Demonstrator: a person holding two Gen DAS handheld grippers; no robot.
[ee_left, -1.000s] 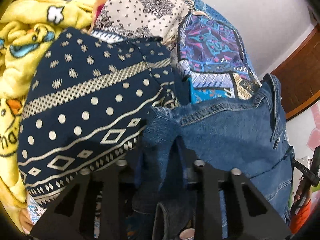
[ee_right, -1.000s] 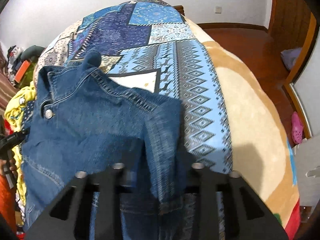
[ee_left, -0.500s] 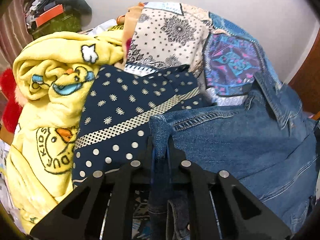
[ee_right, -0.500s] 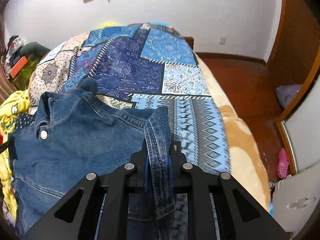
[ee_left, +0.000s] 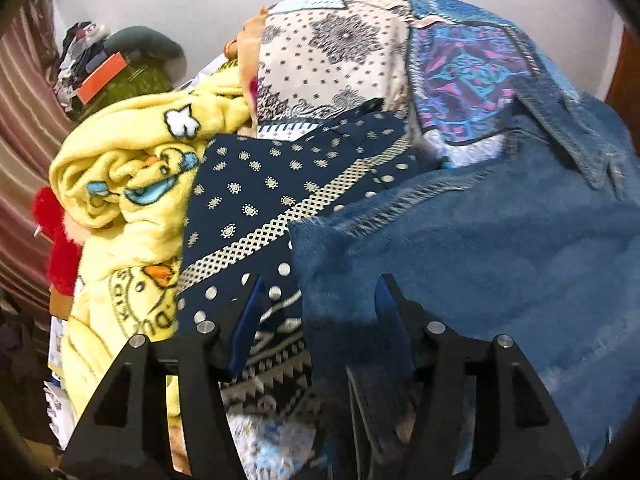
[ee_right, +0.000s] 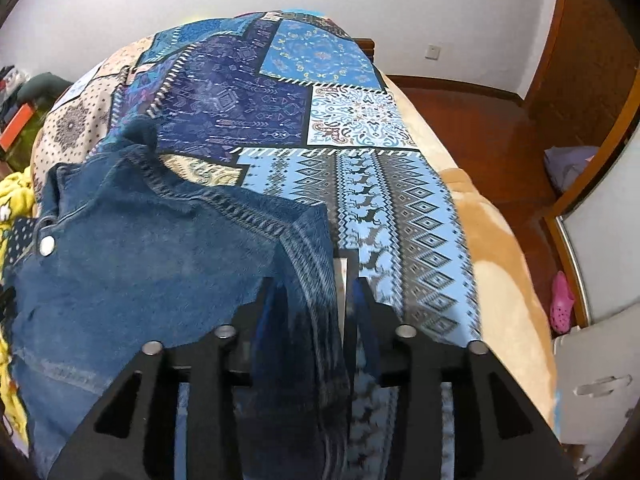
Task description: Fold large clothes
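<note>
A blue denim jacket [ee_right: 140, 272] lies spread on the patchwork bedspread [ee_right: 320, 128], collar toward the far side. In the left wrist view the jacket [ee_left: 480, 248] fills the right half, its shoulder corner between the fingers. My left gripper [ee_left: 318, 296] is open, jaws wide apart, denim lying loose between them. My right gripper [ee_right: 316, 300] is open, its jaws a moderate gap apart, with the jacket's other shoulder edge lying between them and not pinched.
A navy dotted cloth [ee_left: 280, 200] and a yellow cartoon blanket [ee_left: 132, 184] lie left of the jacket. A red plush [ee_left: 56, 248] sits at the bed's left side. The wooden floor [ee_right: 500, 128], a pink shoe [ee_right: 562, 296] and a white cabinet [ee_right: 592, 380] are to the right.
Half a second ago both grippers were shut on the jacket's shoulders. Now both jaws have opened and the denim has dropped onto the bed.
</note>
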